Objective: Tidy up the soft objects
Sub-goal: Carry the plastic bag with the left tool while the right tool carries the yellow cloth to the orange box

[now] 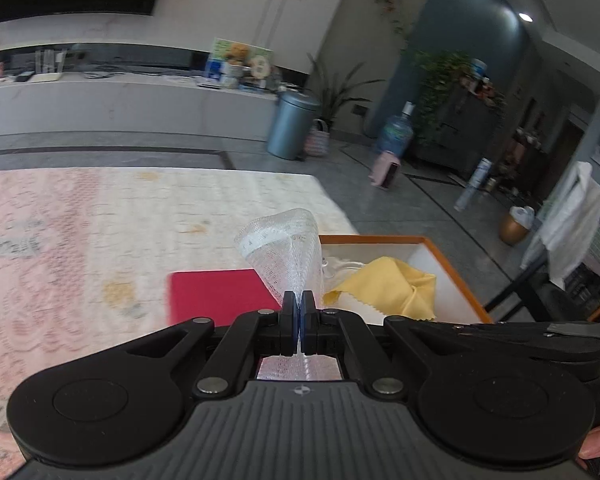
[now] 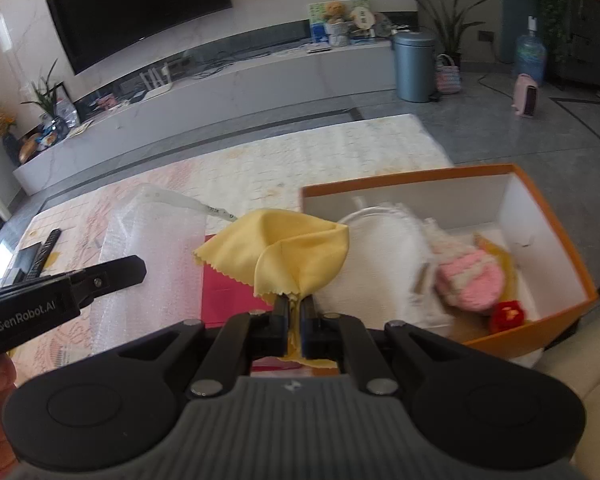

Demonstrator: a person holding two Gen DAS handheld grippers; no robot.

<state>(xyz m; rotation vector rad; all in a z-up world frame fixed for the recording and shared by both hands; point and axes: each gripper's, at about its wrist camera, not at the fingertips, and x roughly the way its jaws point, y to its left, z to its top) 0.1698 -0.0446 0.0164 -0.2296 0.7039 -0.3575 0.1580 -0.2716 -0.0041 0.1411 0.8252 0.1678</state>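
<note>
The left gripper (image 1: pixel 299 300) was clenched on a white mesh (image 1: pixel 284 248), its jaws pinched tight on the fabric, which fanned out ahead of the fingers into a loose cone. The mesh hung in the air above a red mat (image 1: pixel 220 294) on the table. In the right wrist view the same mesh (image 2: pixel 152 248) showed as a broad translucent sheet hanging at the left, with a white tag along its top edge.

The right gripper (image 2: pixel 294 306) was clenched on a yellow cloth (image 2: pixel 288 248), a corner of it squeezed between the jaws and the rest folded forward, its zigzag edge showing. The cloth was held above the near left corner of an orange box (image 2: pixel 556 240) with a white inside. From the left wrist view the cloth (image 1: pixel 384 284) sat just to the right of the mesh, over the box (image 1: pixel 456 268).

Inside the box lay a white item (image 2: pixel 380 248), a pink and white knitted piece (image 2: pixel 470 284) and a small red thing (image 2: pixel 508 314) at the near wall.

The table carried a pale lace tablecloth (image 1: pixel 80 232). Beyond it were a grey bin (image 1: pixel 292 126) and a dark TV (image 2: pixel 140 4) on the wall.
</note>
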